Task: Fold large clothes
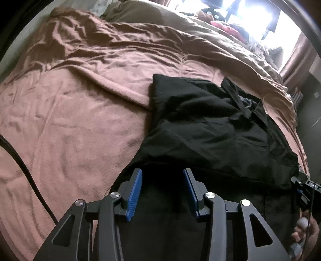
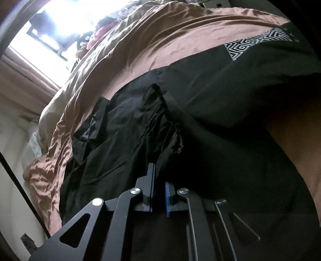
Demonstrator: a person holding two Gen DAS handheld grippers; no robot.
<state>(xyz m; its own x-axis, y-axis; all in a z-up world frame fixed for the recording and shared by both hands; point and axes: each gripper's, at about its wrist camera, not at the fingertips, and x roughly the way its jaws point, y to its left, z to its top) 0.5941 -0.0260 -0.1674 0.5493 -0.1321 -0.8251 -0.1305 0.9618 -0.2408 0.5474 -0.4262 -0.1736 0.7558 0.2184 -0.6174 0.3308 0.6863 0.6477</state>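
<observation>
A large black garment [image 1: 216, 128] lies partly folded on a brown bedspread [image 1: 76, 104]. My left gripper [image 1: 162, 176] is open, its blue pads [image 1: 136, 186] apart just above the garment's near edge, holding nothing. In the right wrist view the same garment [image 2: 124, 128] bunches in front of my right gripper [image 2: 158, 174], whose jaws are nearly closed with black fabric pinched between them. A part of the garment with a white geometric print [image 2: 258, 42] lies at the upper right.
The bedspread [image 2: 160, 46] is rumpled toward the far side. A bright window [image 1: 252, 18] and a pile of clothes [image 1: 226, 26] are at the back. A black cable [image 1: 24, 166] crosses the bed at left. A hand [image 1: 305, 232] shows at lower right.
</observation>
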